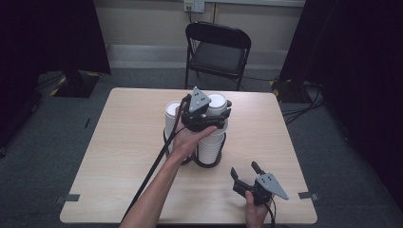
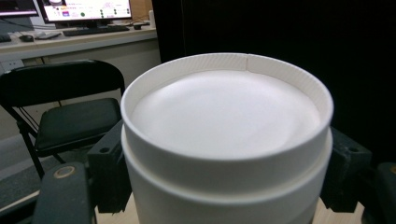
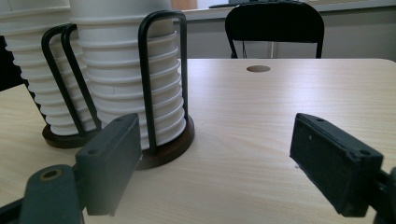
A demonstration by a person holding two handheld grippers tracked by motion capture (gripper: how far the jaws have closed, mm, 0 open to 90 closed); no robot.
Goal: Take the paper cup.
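Two stacks of upturned white paper cups stand in a black wire holder (image 1: 209, 164) at the table's middle: a left stack (image 1: 172, 111) and a right stack (image 1: 211, 142). My left gripper (image 1: 217, 113) is shut on the top cup (image 1: 217, 100) of the right stack. In the left gripper view, the jaws press on both sides of that cup (image 2: 226, 121). My right gripper (image 1: 244, 172) rests low near the table's front right, open with nothing between its jaws. In the right gripper view, the gripper (image 3: 229, 158) faces the right stack (image 3: 130, 70) and its dark round base (image 3: 163, 147).
The light wooden table (image 1: 119, 142) has a small round hole (image 3: 258, 68) in its top. A black folding chair (image 1: 217, 50) stands behind the far edge. Dark curtains hang at both sides. Cables trail from both grippers toward the front edge.
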